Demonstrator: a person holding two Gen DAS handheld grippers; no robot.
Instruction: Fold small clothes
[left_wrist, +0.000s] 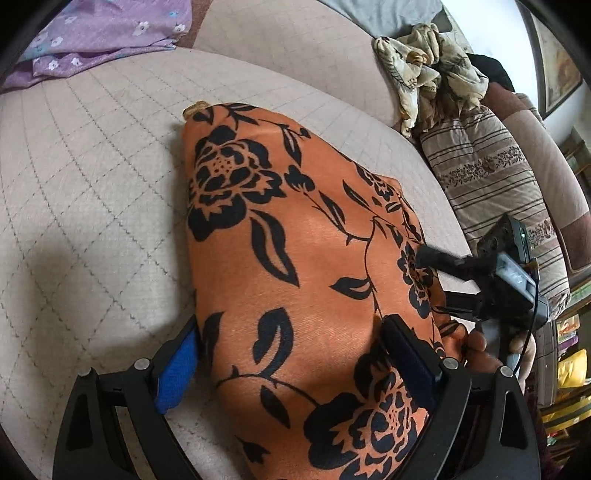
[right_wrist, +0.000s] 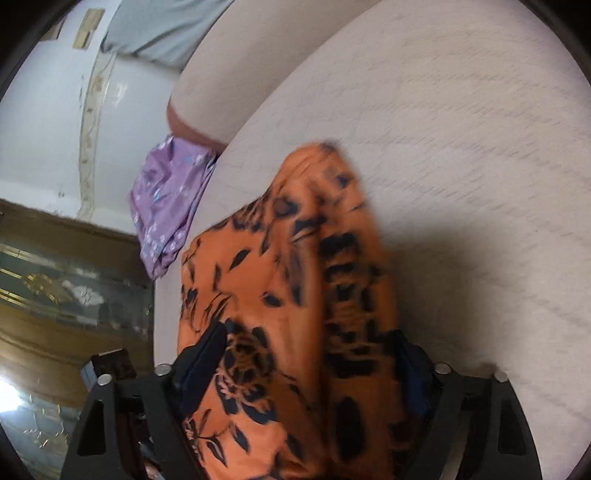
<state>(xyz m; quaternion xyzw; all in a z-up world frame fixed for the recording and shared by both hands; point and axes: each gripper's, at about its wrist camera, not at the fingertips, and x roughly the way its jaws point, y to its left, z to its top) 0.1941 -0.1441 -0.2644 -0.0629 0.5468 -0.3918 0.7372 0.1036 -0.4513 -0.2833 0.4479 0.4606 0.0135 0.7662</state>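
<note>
An orange garment with black flowers (left_wrist: 303, 236) lies in a folded heap on the beige quilted sofa seat (left_wrist: 92, 192). My left gripper (left_wrist: 291, 325) stands open at the garment's near end. Its blue pads (left_wrist: 177, 365) are spread wide with the cloth between them and not pinched. My right gripper (left_wrist: 436, 277) comes in from the right, one fingertip resting at the garment's right edge. In the blurred right wrist view the same garment (right_wrist: 280, 280) runs between the wide-apart fingers of the right gripper (right_wrist: 310, 332), which is open.
A purple flowered cloth (left_wrist: 103, 33) lies at the seat's far left corner (right_wrist: 166, 206). A crumpled cream printed cloth (left_wrist: 428, 70) and a striped bolster (left_wrist: 491, 177) sit at the right. A hand (left_wrist: 484, 350) holds the right gripper. The sofa edge drops to a patterned floor (right_wrist: 66, 288).
</note>
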